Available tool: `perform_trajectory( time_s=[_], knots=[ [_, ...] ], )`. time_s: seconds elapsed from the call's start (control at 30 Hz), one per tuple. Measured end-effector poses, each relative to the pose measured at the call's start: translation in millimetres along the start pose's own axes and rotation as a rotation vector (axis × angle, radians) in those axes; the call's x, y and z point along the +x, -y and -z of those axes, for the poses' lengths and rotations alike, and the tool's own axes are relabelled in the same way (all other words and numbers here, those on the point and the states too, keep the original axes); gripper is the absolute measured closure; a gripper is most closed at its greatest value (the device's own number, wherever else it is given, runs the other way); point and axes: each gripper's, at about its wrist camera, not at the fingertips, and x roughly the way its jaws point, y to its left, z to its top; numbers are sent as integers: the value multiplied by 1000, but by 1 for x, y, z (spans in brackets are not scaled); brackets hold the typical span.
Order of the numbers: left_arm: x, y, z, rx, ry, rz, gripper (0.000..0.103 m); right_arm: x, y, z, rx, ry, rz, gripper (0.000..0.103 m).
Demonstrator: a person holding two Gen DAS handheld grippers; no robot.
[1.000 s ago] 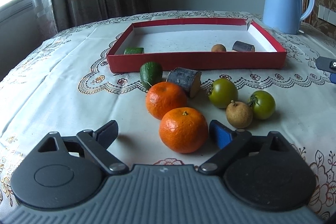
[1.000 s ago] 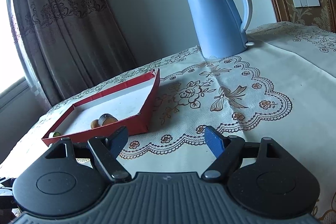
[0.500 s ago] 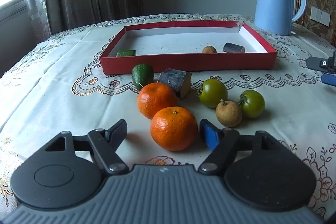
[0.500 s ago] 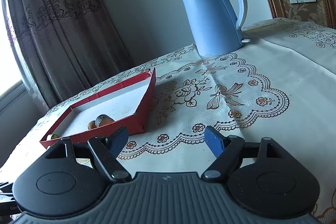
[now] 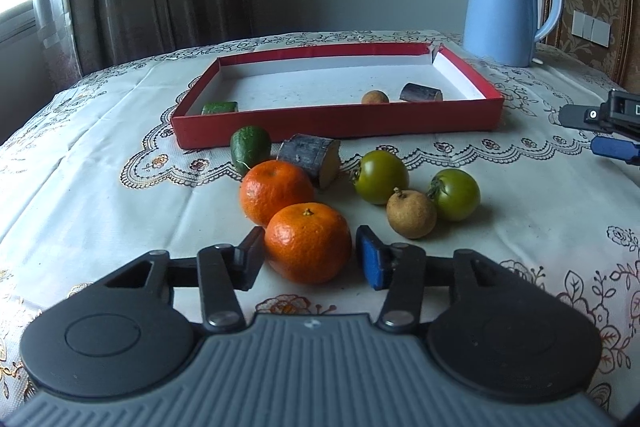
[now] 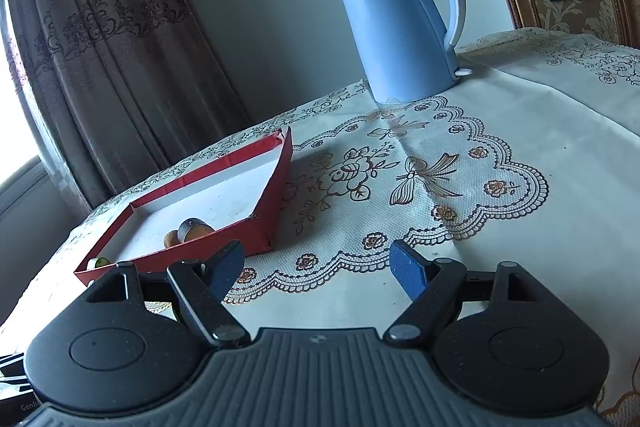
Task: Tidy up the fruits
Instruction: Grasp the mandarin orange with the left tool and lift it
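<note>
The nearer orange (image 5: pixel 308 243) is bright, dimpled and round, with a small stem nub on top. It sits on the counter (image 5: pixel 100 195) between the fingers of the left hand-held gripper (image 5: pixel 310 257), which is spread; its left pad looks to touch the peel, and a thin gap remains at the blue right pad. A second orange (image 5: pixel 274 191) touches it from behind. The right hand-held gripper (image 6: pixel 316 267) is released, holding nothing, beside the red tray (image 6: pixel 276 187). From that view the tray's near wall hides most of its contents.
</note>
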Motion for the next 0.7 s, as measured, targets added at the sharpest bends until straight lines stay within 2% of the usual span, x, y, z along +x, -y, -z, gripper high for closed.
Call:
perform_trajectory(
  time_s=[0.1,0.7],
  knots=[
    [-1,1,0,5,6,-6,62,0,0,0,3,-1,2,23],
    [-13,-15,7,-31,42,60,63,0,1,0,11,-4,5,23]
  ],
)
